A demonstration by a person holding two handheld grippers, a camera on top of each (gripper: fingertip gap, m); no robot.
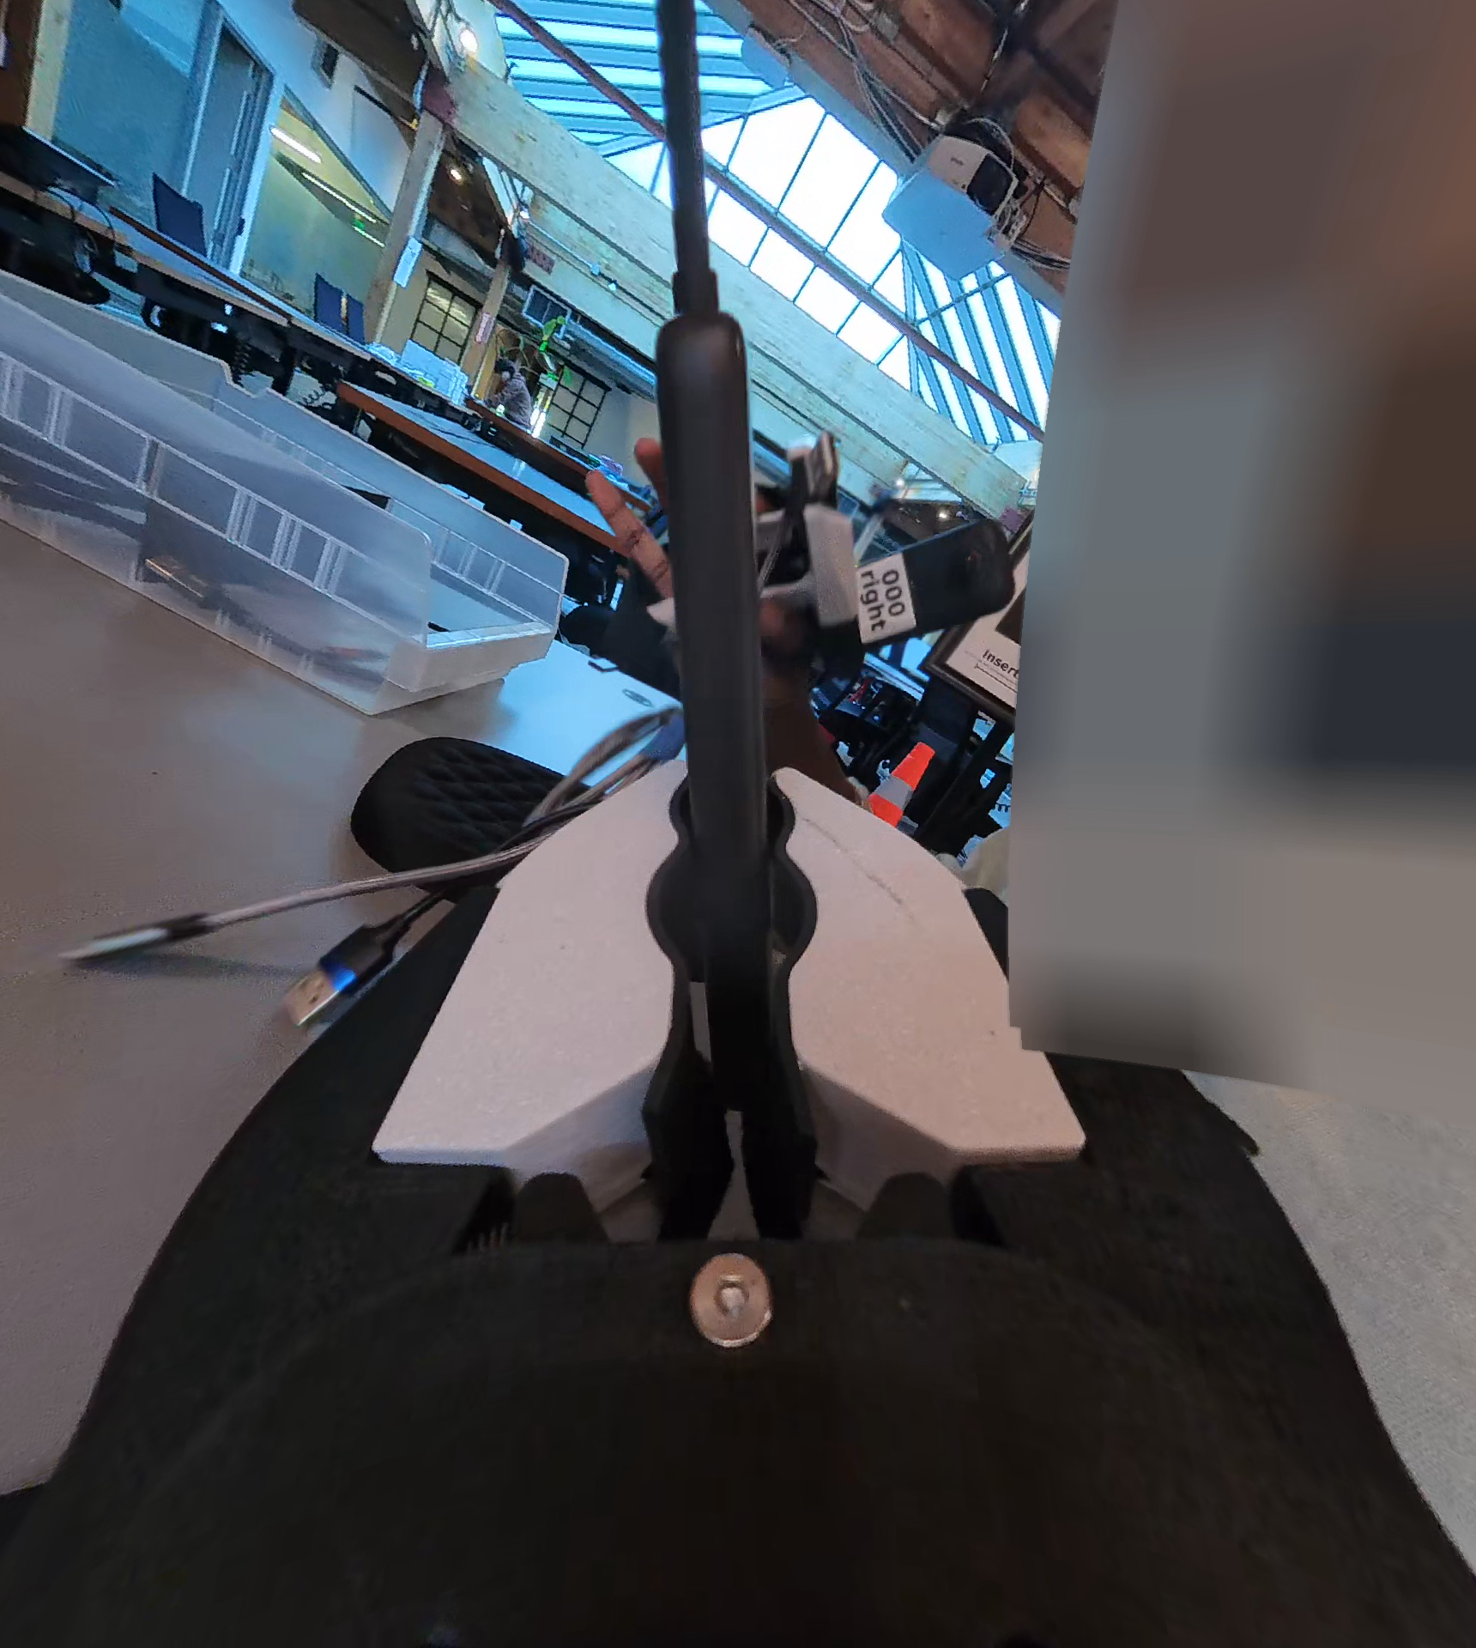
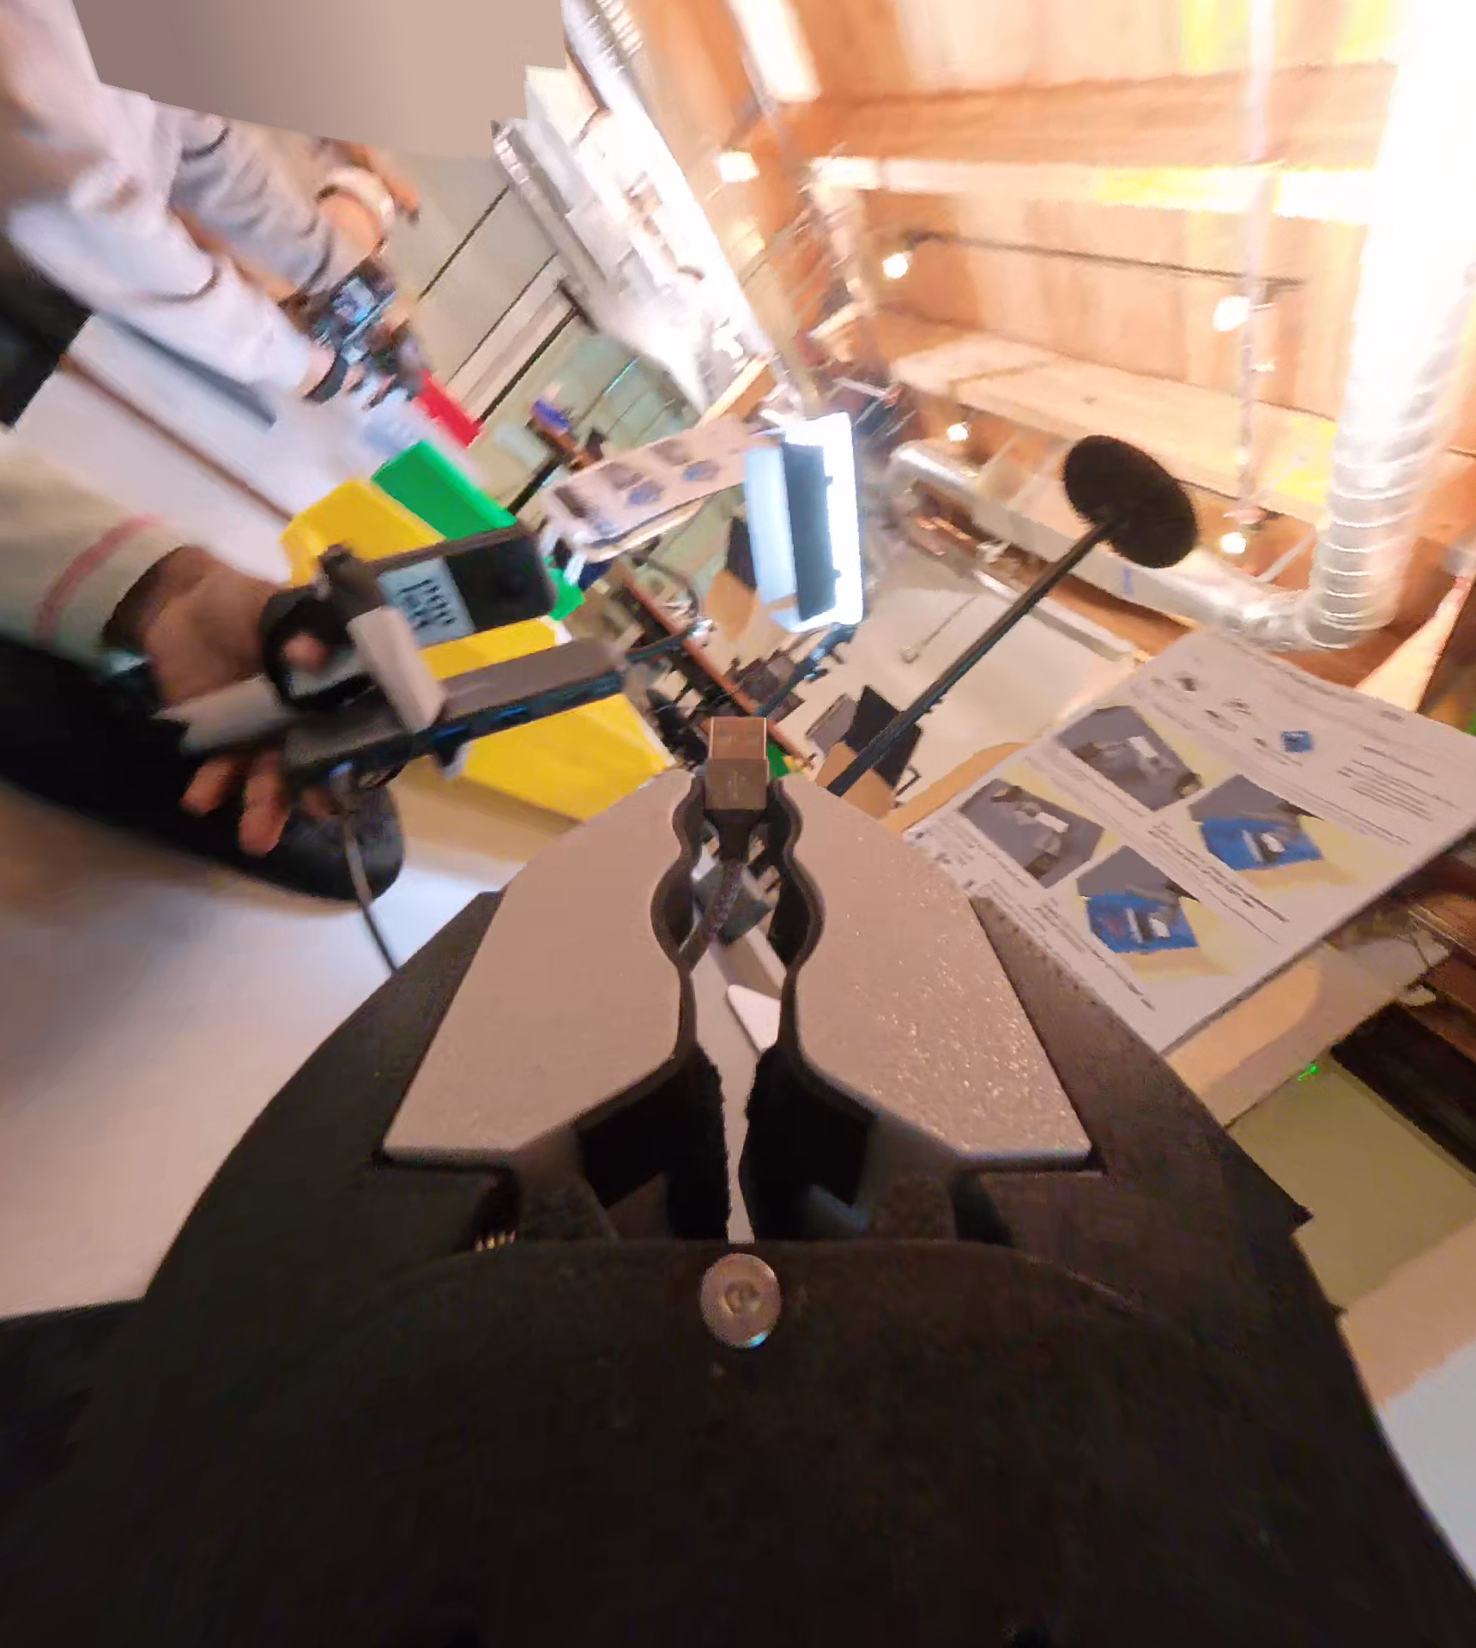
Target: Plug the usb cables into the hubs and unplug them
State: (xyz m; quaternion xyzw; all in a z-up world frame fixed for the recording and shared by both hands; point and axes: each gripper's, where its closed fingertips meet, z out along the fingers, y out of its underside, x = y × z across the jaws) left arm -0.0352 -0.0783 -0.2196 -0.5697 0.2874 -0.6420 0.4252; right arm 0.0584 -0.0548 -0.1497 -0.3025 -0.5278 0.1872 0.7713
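Note:
My left gripper is shut on a dark slim USB hub, which stands up out of the fingers, its cable running on upward. The same hub shows in the right wrist view, held out sideways by the left gripper with its ports facing right. My right gripper is shut on a braided USB cable just behind its metal plug; the plug points forward, apart from the hub. The right gripper also shows in the left wrist view, beyond the hub. Loose USB plugs lie on the table.
Clear plastic trays stand at the left on the grey table. A black quilted pad lies beside the loose cables. Yellow and green bins stand beyond the left gripper. A printed instruction sheet is at the right.

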